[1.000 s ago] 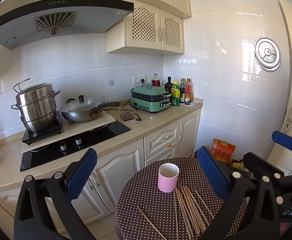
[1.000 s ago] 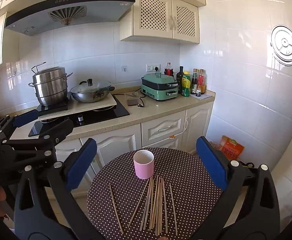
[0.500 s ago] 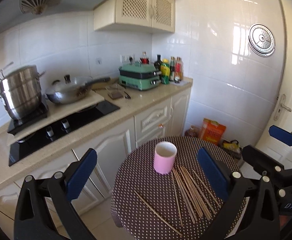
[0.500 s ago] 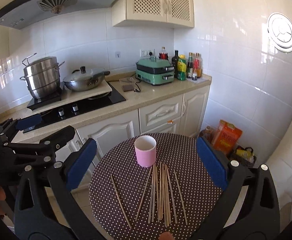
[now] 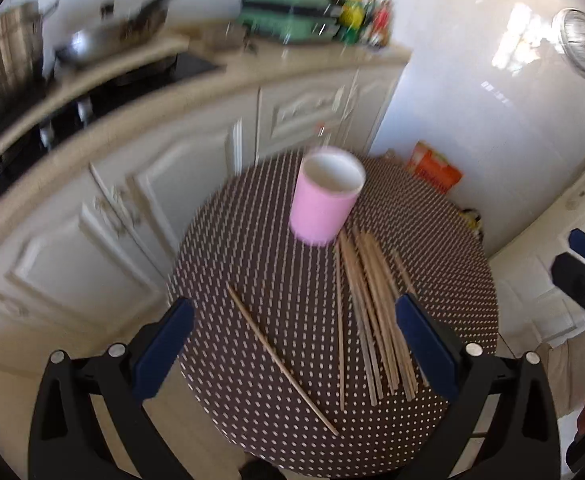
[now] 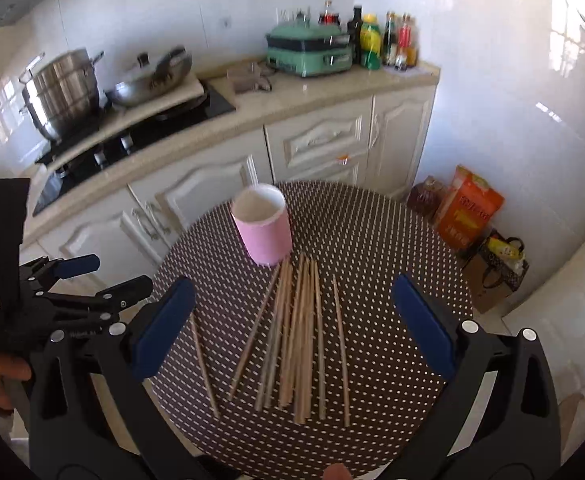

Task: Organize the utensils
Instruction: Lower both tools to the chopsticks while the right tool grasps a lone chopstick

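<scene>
Above the table [image 6: 372, 240], I held both hand-held grippers spread and empty.
Chopsticks [image 6: 300, 332] lay lengthwise ahead, pointing toward the pink cup [image 6: 264, 228], centred under my right hand-held gripper [image 6: 292, 316]; the left hand-held gripper [image 5: 292, 336] sat off-side.

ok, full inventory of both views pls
cup: 1, pink, upright on table, empty
chopsticks: about ten, wooden, flat on table by cup, one apart at left
table: 1, round, brown dotted cloth
steamer pot: 1, steel, on hob
wok: 1, lidded, on hob
electric cooker: 1, green, on counter
bottles: several, beside cooker
orange bag: 1, on floor
left gripper: open, empty
right gripper: open, empty
</scene>
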Demonstrator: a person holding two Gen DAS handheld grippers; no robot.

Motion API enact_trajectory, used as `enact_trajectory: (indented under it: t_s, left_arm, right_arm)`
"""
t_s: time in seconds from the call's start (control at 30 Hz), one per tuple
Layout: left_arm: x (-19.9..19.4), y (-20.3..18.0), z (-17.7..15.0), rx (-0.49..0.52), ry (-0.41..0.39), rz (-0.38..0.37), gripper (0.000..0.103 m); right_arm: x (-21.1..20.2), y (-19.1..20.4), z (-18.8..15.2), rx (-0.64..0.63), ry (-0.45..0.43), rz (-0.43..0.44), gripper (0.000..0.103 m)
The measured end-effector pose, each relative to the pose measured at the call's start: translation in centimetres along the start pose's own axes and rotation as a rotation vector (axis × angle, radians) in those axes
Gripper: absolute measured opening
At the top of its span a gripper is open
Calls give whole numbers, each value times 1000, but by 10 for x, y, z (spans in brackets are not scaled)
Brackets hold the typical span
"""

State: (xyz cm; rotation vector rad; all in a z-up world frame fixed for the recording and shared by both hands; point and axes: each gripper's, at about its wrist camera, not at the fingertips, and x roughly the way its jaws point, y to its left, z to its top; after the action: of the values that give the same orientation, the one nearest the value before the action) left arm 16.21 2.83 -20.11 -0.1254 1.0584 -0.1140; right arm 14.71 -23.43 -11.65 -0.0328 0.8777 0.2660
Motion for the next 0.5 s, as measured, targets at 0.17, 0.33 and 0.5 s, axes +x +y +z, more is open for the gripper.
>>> enact_trajectory:
  t_s: [0.17, 0.33, 0.5]
  left_arm:
    - [76, 10, -16, -117, 173, 55, 98]
    - [125, 28, -31, -202, 286, 106, 86]
    - [156, 43, -38, -224, 341, 161, 74]
  right_arm:
    - [75, -59, -13, 62, 236, 117, 73]
    - [135, -93, -36, 125, 444, 181, 54]
    - [169, -108, -50, 154, 537, 173, 54]
